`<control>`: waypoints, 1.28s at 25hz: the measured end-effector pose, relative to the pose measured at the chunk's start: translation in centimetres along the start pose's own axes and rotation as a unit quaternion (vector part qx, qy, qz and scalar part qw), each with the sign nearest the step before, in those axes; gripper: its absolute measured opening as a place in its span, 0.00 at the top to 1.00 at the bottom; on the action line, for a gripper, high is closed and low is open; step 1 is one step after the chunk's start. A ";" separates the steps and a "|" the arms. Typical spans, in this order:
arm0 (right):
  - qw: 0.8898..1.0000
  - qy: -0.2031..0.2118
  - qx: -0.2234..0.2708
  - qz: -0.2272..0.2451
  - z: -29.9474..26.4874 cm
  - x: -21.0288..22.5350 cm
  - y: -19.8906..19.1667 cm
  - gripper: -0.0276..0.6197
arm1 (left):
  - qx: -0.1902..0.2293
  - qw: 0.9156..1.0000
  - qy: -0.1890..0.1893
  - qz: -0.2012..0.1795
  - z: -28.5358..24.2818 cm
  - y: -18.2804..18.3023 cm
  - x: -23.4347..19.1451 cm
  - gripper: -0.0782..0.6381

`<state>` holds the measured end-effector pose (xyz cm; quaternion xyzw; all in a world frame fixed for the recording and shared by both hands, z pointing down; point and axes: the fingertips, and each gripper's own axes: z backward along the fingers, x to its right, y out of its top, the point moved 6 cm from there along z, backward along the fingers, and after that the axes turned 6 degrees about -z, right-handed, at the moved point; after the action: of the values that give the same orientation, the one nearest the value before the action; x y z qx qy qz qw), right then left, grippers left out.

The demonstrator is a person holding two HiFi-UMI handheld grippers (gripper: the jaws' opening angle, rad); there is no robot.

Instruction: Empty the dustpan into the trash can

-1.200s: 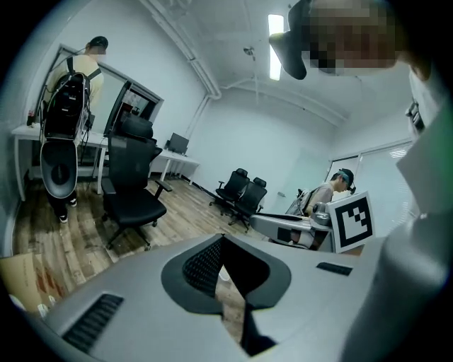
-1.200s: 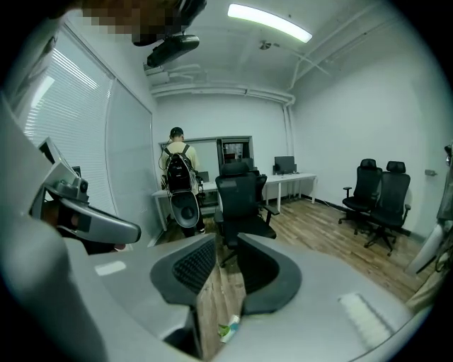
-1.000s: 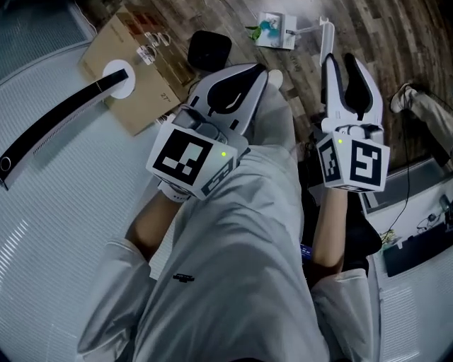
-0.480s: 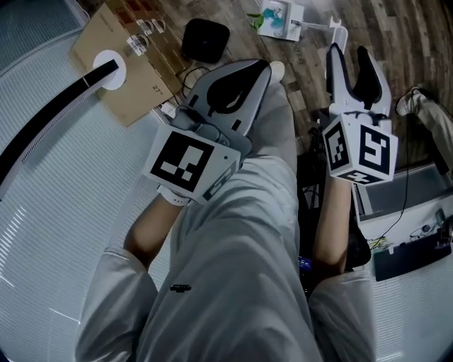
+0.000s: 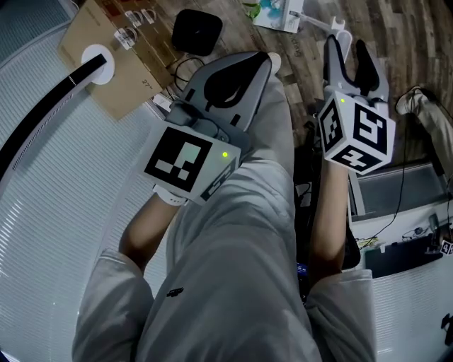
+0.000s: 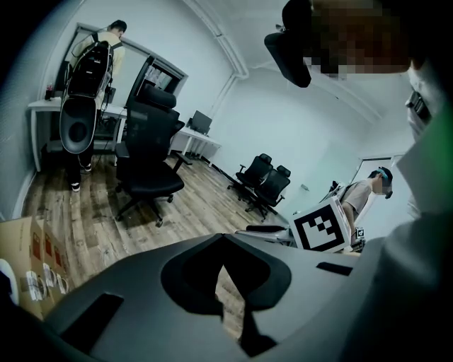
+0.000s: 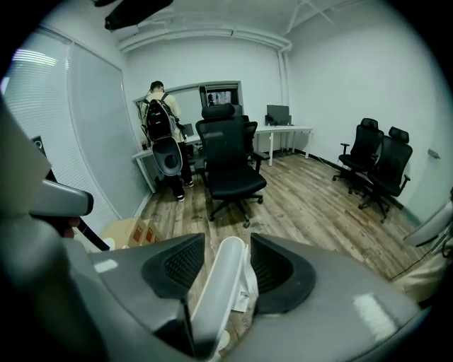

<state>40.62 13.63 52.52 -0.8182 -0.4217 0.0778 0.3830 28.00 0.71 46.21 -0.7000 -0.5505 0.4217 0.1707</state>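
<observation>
1. Left hand-held gripper (image 5: pixel 260 65) pressed together, empty.
2. Right hand-held gripper (image 5: pixel 347 46) spread, jaws just opening, loosely around dustpan handle (image 7: pixel 219 297).
3. Dustpan (image 5: pixel 277 15) on floor (image 5: pixel 410 42), top centre, holding green scraps (image 5: pixel 255 10).

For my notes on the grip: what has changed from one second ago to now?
The left gripper and right gripper sank toward the floor. The right one's jaws have just been opening; the white handle now stands between them, not gripped. The left stayed shut, empty.
</observation>
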 end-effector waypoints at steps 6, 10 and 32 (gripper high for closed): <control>0.999 -0.019 -0.030 -0.010 -2.3 0.6 -1.3 0.64 | -0.018 1.000 -0.001 0.004 -1.6 -0.9 -1.0 0.88; 0.999 -0.021 -0.044 0.016 -3.0 0.2 -1.9 0.64 | -0.022 1.000 0.001 0.007 -1.9 -1.8 -1.6 0.88; 0.992 -0.072 -0.031 -0.098 -2.7 1.0 -3.5 0.79 | -0.027 1.000 0.006 0.009 0.4 -4.5 -3.9 0.88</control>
<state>40.26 14.11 57.05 -0.7766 -0.5285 0.0855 0.3321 24.75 -1.47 50.71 -0.7117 -0.5542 0.4044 0.1510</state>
